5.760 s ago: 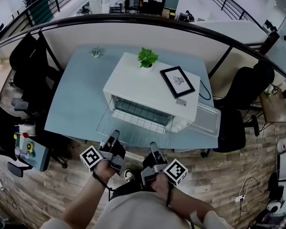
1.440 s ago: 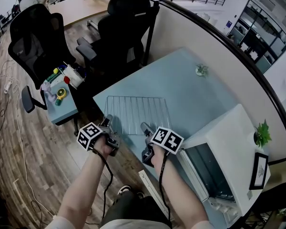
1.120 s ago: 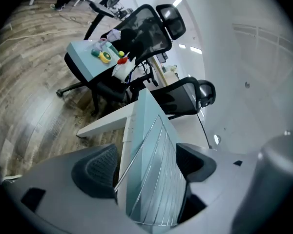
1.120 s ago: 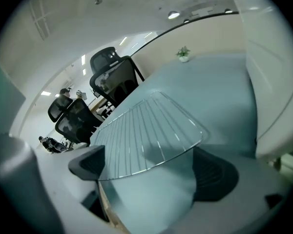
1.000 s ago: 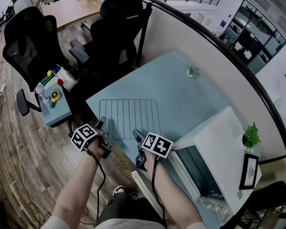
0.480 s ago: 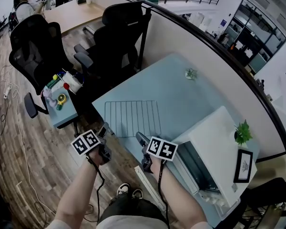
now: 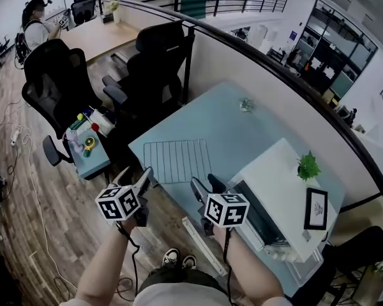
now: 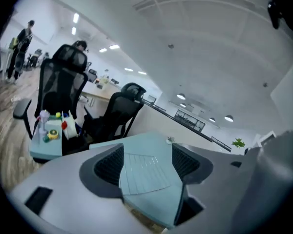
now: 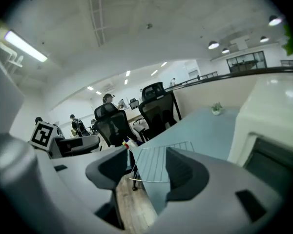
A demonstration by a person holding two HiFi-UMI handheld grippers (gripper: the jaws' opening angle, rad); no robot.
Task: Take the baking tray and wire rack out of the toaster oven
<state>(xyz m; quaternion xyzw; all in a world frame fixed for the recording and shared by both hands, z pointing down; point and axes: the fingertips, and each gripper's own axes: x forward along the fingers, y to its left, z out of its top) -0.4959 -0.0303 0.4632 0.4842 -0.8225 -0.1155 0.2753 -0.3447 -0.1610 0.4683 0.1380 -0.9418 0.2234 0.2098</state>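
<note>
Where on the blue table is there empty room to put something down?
The table is bare between the wire rack and the little plant. The toaster oven fills the other end, with a green plant and a picture frame on top.

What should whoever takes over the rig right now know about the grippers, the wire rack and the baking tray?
Left gripper: open and empty, its jaws have just been closing a little.
Right gripper: open and empty, its jaws have just been closing partway.
Wire rack: out, flat on the table, left of the toaster oven in the head view; neither gripper touches it.
Done: rack removed.
Left: baking tray. I cannot make it out here, so check inside the oven first.
</note>
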